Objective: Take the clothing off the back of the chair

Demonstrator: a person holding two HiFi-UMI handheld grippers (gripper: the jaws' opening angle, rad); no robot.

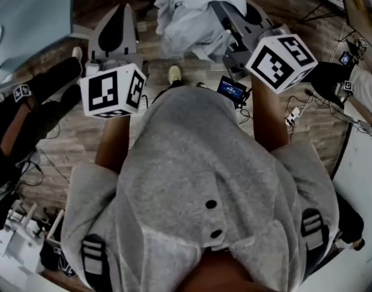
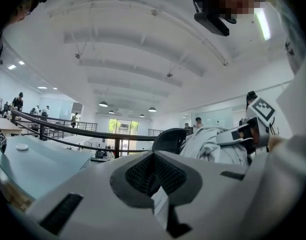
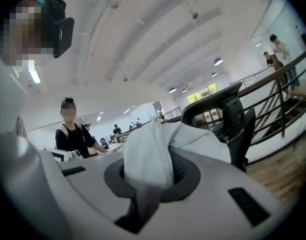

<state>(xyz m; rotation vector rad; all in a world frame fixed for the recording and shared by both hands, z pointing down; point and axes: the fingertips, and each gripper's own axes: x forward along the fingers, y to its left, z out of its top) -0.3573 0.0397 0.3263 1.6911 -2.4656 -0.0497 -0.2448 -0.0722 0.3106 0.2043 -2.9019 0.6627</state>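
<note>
A bunched white garment (image 1: 189,14) hangs in front of me at the top of the head view. My right gripper (image 1: 225,17) reaches into its right side. In the right gripper view the right gripper (image 3: 153,171) is shut on a thick fold of the white garment (image 3: 150,154), which trails right toward the black mesh chair back (image 3: 220,114). My left gripper (image 1: 115,23) is held left of the cloth, apart from it. The left gripper view shows the left gripper (image 2: 153,176) with pads together and a small white slip at their seam. The garment (image 2: 208,144) lies against the dark chair back (image 2: 168,139).
A person in black with pack straps (image 3: 73,134) stands beyond the right gripper. A glass table (image 1: 28,17) is at the far left, with a dark railing (image 2: 68,129) beyond it. Cables and a power strip (image 1: 292,117) lie on the wood floor at right.
</note>
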